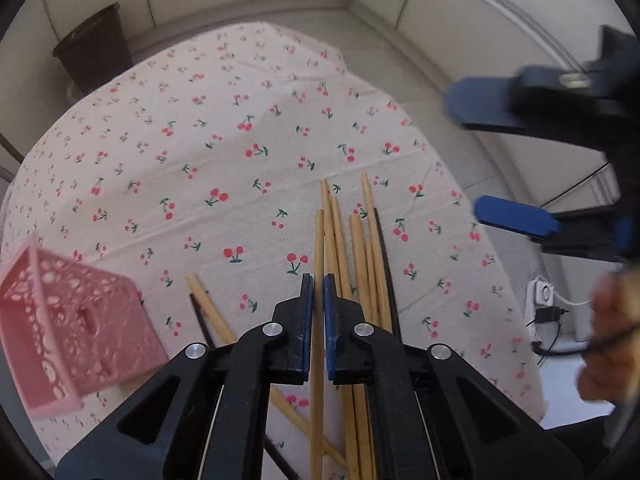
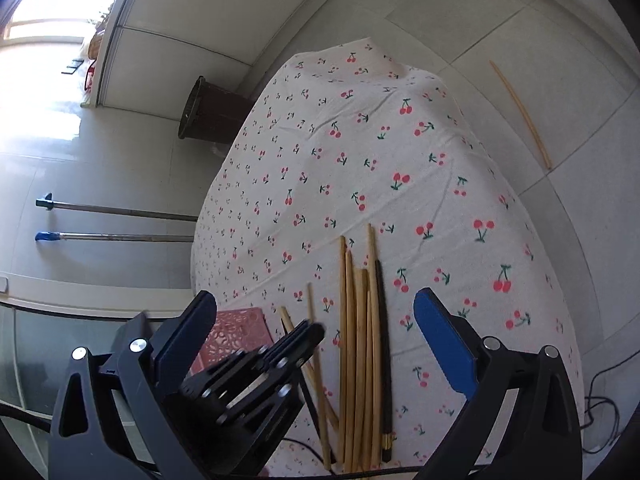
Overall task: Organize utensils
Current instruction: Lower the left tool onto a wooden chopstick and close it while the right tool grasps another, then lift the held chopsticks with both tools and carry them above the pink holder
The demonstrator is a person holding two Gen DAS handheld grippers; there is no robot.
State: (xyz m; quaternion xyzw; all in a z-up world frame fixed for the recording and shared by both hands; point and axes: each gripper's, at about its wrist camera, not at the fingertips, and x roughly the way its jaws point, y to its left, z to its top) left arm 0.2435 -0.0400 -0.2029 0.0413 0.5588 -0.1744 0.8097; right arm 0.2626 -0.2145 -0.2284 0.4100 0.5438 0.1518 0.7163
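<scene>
Bamboo chopsticks point(image 1: 362, 256) lie bundled on the cherry-print cloth point(image 1: 224, 152) right of the pink basket point(image 1: 76, 332), where the left gripper point(image 1: 318, 296) has clamped one stick, presumably for sorting, while the right gripper point(image 2: 316, 320) hovers spread wide.

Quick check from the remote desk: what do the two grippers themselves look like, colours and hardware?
Both match. The left gripper and right gripper have black angular plastic linkage arms with triangular cut-outs, round silver pivot pins, and flat fingers faced with blue pads. No markings or cables on them are legible. No sleeve shows.
</scene>
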